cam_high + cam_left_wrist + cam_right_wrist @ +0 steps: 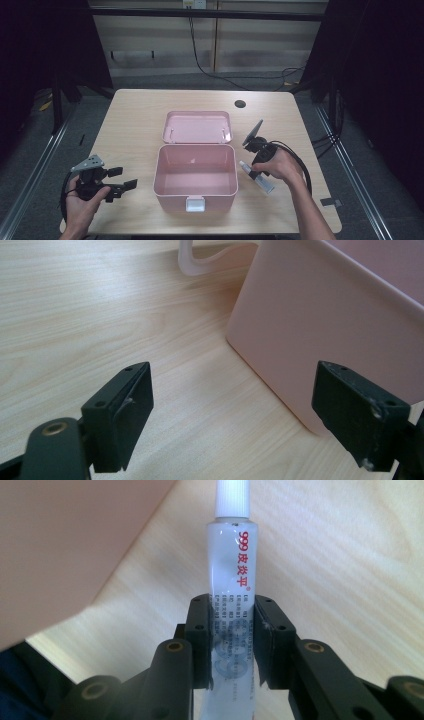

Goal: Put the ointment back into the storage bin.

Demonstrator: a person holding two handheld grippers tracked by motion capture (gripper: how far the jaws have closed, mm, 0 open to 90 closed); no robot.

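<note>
One pale wooden tabletop (135, 115) carries an open pink plastic box (195, 176), its lid (197, 127) lying flat behind it. Left of the box, the left gripper (121, 181) hovers with jaws wide and empty. Right of the box, the right gripper (254, 170) clamps a white ointment tube with red lettering (232, 580) just above the wood.

The right gripper (232, 640) has its two black jaws clamped on the lower half of a white ointment tube (232, 565) with red Chinese lettering. The tube's ribbed white cap (232, 497) points away from the camera. Beneath lies the light wooden table (340, 555); the pink box wall (70, 540) rises at the left.
</note>
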